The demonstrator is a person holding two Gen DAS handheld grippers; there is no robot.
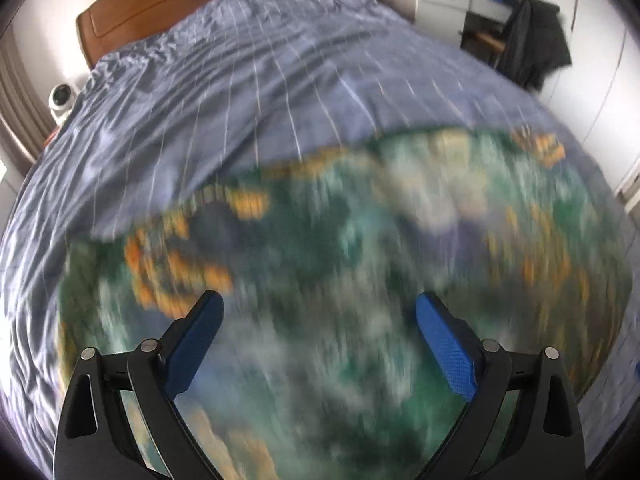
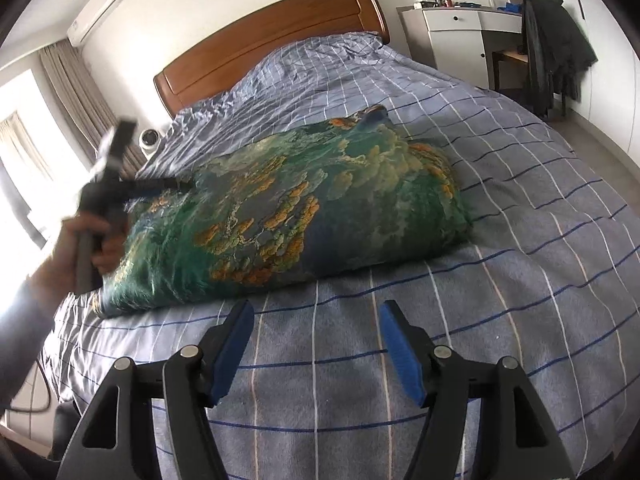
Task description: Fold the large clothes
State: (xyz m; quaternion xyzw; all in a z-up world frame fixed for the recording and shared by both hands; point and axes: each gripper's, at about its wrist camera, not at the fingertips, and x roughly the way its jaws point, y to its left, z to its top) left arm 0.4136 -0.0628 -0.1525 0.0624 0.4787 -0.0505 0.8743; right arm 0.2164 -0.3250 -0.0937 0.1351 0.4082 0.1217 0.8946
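Big bed with a blue-grey checked cover [image 2: 500,184] and curved brown wooden headboard [image 2: 272,44] fills both views. On the cover, mid-bed, lies the large garment, a green, dark-blue and orange printed cloth [image 2: 304,216], bunched into a broad folded slab with its long side across the bed; its near edge sits well short of the foot of the bed. In the left wrist view the same cloth [image 1: 340,280] is right under the camera and heavily motion-blurred.

White chest of drawers [image 2: 460,28] stands past the bed's far right corner, with a dark coat over a chair [image 2: 552,52] beside it. White wall air conditioner [image 2: 100,4] is above the beige curtains [image 2: 76,92] on the left.

Left tongs [image 1: 320,336]: blue pads wide apart, hovering above the cloth, nothing between them (in the right wrist view the tool is a dark blur at the cloth's left end, held in the left hand [image 2: 96,240]). Right tongs [image 2: 316,344]: pads spread apart over bare cover, near the cloth's front edge but apart from it, holding nothing.

Small white round device [image 2: 150,140] sits by the bed's far left corner.
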